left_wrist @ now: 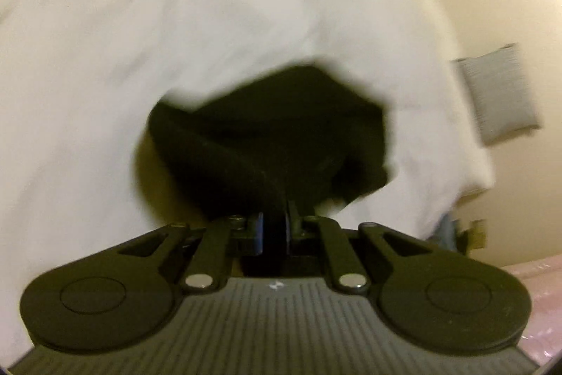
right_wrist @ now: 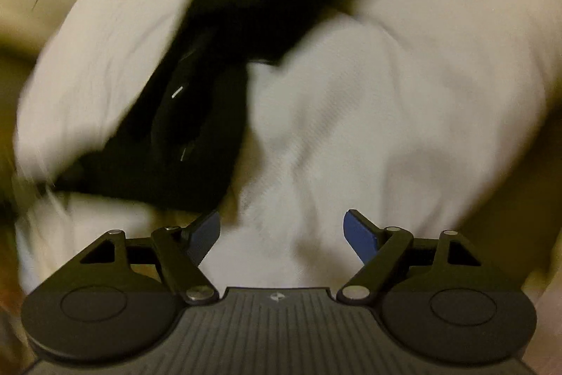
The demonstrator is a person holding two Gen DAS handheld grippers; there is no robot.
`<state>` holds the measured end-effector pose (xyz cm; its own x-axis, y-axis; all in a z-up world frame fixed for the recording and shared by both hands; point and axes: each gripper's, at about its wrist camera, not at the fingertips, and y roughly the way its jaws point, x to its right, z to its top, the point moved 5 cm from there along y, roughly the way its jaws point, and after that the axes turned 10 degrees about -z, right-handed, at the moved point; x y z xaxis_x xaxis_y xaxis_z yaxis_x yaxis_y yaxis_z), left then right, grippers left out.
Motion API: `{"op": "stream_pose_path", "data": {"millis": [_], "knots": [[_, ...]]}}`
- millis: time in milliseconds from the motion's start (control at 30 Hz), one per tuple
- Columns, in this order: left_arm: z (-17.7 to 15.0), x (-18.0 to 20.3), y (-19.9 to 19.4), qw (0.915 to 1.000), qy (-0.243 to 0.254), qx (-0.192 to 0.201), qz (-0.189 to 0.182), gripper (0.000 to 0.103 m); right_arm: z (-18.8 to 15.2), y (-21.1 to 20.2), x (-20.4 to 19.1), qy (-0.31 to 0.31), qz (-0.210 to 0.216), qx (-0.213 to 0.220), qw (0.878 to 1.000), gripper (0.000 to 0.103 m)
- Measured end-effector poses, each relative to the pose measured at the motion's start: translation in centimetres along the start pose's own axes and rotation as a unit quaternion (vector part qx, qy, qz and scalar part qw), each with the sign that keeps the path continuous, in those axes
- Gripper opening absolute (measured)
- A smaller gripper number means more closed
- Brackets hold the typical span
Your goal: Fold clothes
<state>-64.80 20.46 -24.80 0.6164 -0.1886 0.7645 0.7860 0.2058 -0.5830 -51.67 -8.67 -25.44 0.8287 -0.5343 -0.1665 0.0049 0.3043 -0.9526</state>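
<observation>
Left wrist view: left hand-held gripper (left_wrist: 275,227) pinches black garment (left_wrist: 267,129) at near edge; cloth bunches straight ahead of fingers, over white bedding (left_wrist: 140,41). Right wrist view: right hand-held gripper (right_wrist: 281,234) spread, holding nothing; garment (right_wrist: 217,76) lies ahead-left, long axis running diagonal from near-left to far-right, near corner just beside left finger. Left gripper nearer, already gripping. Fold stage unclear, blur heavy. No containers seen; grey pillow (left_wrist: 498,94) off bed to right.

No readable text, labels, numbers anywhere (small white emblem on each gripper body (left_wrist: 276,284), illegible).
</observation>
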Motion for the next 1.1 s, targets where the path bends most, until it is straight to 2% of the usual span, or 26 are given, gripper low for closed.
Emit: {"op": "stream_pose_path", "data": {"millis": [100, 233, 300, 400, 433, 500, 533, 567, 600, 633, 733, 867, 967, 1067, 1100], "knots": [[3.0, 2.8, 0.8, 0.9990, 0.042, -0.016, -0.004, 0.008, -0.7, 1.0, -4.1, -0.108, -0.002, 0.038, 0.993, 0.077], [3.8, 2.5, 3.8, 0.9948, 0.067, -0.071, 0.029, 0.008, -1.4, 4.0, -8.0, -0.155, -0.030, 0.082, 0.984, 0.078], [3.4, 1.6, 4.8, 0.9944, 0.062, -0.077, 0.038, 0.009, -1.1, 5.4, -9.2, -0.151, -0.040, 0.101, 0.982, 0.079], [3.3, -0.2, 5.5, 0.9954, 0.037, -0.077, 0.044, 0.015, -0.2, 7.3, -9.6, -0.114, -0.047, 0.131, 0.984, 0.078], [3.3, -1.2, 5.8, 0.9955, 0.024, -0.079, 0.046, 0.018, 0.1, 7.8, -9.6, -0.103, -0.052, 0.141, 0.983, 0.075], [3.1, -2.7, 6.4, 0.9952, 0.005, -0.084, 0.049, 0.021, 0.7, 7.0, -9.2, -0.125, -0.072, 0.156, 0.977, 0.064], [2.9, -3.3, 6.8, 0.9947, -0.001, -0.091, 0.048, 0.021, 1.1, 6.6, -9.1, -0.136, -0.082, 0.163, 0.974, 0.050], [2.7, -3.8, 7.2, 0.9938, -0.006, -0.099, 0.049, 0.020, 1.4, 6.2, -8.9, -0.147, -0.091, 0.170, 0.970, 0.042], [2.5, -4.1, 7.6, 0.9931, -0.012, -0.105, 0.051, 0.013, 1.7, 5.8, -8.7, -0.158, -0.101, 0.177, 0.966, 0.028], [2.4, -4.4, 7.8, 0.9928, -0.019, -0.107, 0.052, 0.009, 2.1, 5.4, -8.5, -0.169, -0.110, 0.184, 0.962, 0.021], [2.6, -3.8, 7.4, 0.9943, -0.025, -0.094, 0.043, 0.008, 3.1, 4.1, -8.0, -0.201, -0.139, 0.205, 0.948, 0.015], [4.3, 1.3, 3.3, 0.9991, 0.006, -0.040, -0.013, 0.008, 7.1, -2.3, -7.3, -0.226, -0.190, 0.290, 0.910, 0.012], [5.8, 6.5, -0.2, 0.9971, 0.056, 0.002, -0.051, 0.008, 10.3, -7.7, -7.2, -0.238, -0.222, 0.359, 0.875, 0.011], [7.9, 11.7, -4.1, 0.9891, 0.110, 0.062, -0.076, 0.008, 13.1, -14.5, -8.3, -0.256, -0.248, 0.447, 0.820, 0.003], [8.7, 13.0, -5.5, 0.9860, 0.117, 0.083, -0.084, 0.008, 14.1, -17.5, -8.8, -0.259, -0.255, 0.486, 0.795, 0.001]]}}
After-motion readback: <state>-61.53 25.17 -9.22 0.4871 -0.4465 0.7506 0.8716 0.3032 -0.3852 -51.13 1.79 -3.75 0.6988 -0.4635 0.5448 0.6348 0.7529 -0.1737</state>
